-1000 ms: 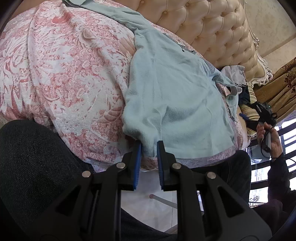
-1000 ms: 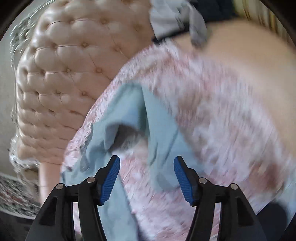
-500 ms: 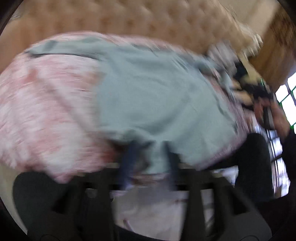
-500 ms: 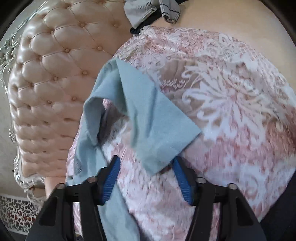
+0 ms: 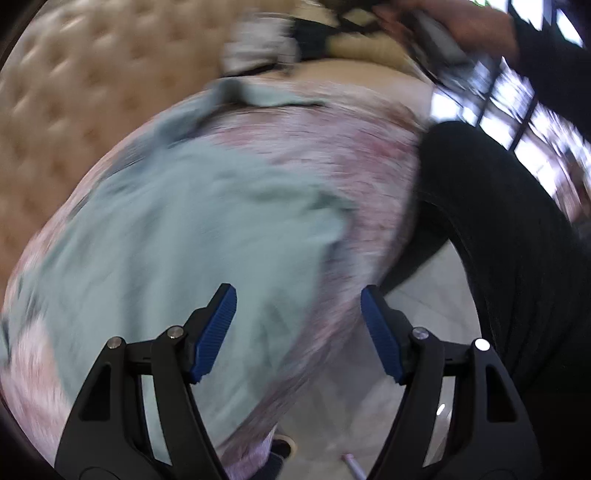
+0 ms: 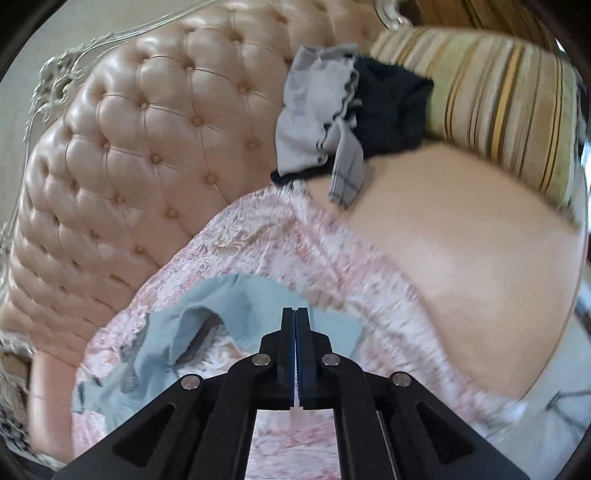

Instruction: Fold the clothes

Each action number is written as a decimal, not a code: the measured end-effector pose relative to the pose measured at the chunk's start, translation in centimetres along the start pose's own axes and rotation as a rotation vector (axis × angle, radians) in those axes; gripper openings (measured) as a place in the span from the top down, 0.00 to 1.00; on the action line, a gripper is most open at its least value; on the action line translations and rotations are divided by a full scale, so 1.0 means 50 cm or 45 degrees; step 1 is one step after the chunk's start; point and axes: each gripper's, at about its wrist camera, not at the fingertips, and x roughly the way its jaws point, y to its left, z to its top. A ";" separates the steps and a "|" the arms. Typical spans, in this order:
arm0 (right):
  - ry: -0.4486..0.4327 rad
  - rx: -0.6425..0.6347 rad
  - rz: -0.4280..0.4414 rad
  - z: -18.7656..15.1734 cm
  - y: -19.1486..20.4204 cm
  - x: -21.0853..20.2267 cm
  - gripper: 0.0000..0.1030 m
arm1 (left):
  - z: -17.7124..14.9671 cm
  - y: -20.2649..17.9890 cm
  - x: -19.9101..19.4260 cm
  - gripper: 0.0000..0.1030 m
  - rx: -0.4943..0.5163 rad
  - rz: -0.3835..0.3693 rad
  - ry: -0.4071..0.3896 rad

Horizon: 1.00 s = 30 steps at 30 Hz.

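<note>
A light blue shirt lies spread on the pink floral cover of the sofa; the left wrist view is motion-blurred. My left gripper hovers over the shirt's lower part, open, nothing between its blue pads. In the right wrist view the shirt's sleeve lies bunched on the floral cover. My right gripper is shut, its tips pinching the edge of that sleeve. The rest of the shirt is hidden behind the gripper body.
A grey garment and a dark one are piled against the tufted sofa back, beside a striped cushion. A person's dark trouser leg stands at the right, and a hand holds a device above.
My left gripper has opened, let go of the shirt's hem and swung right. My right gripper has moved onto the sleeve and shut on it.
</note>
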 end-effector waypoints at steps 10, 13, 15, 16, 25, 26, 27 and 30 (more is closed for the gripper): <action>0.404 0.099 0.223 -0.082 -0.011 0.069 0.88 | 0.036 -0.014 0.055 0.95 0.129 0.091 0.101; 0.502 0.290 0.317 -0.113 -0.036 0.110 0.48 | 0.032 -0.019 0.026 0.95 0.140 0.065 0.090; 0.472 0.381 0.295 -0.116 -0.055 0.122 0.45 | 0.033 -0.012 0.020 0.95 0.115 0.052 0.090; 0.449 0.426 0.274 -0.116 -0.065 0.128 0.45 | 0.033 -0.008 0.016 0.95 0.102 0.045 0.090; 0.389 0.727 0.278 -0.113 -0.116 0.179 0.45 | 0.026 -0.013 0.012 0.95 0.071 0.031 0.076; 0.374 0.719 0.268 -0.109 -0.114 0.180 0.45 | 0.026 -0.011 0.011 0.95 0.060 0.026 0.074; 0.360 0.712 0.258 -0.104 -0.113 0.181 0.46 | 0.026 -0.009 0.011 0.95 0.051 0.021 0.073; 0.315 0.689 0.227 -0.091 -0.109 0.185 0.94 | 0.025 -0.004 0.012 0.95 0.026 0.008 0.072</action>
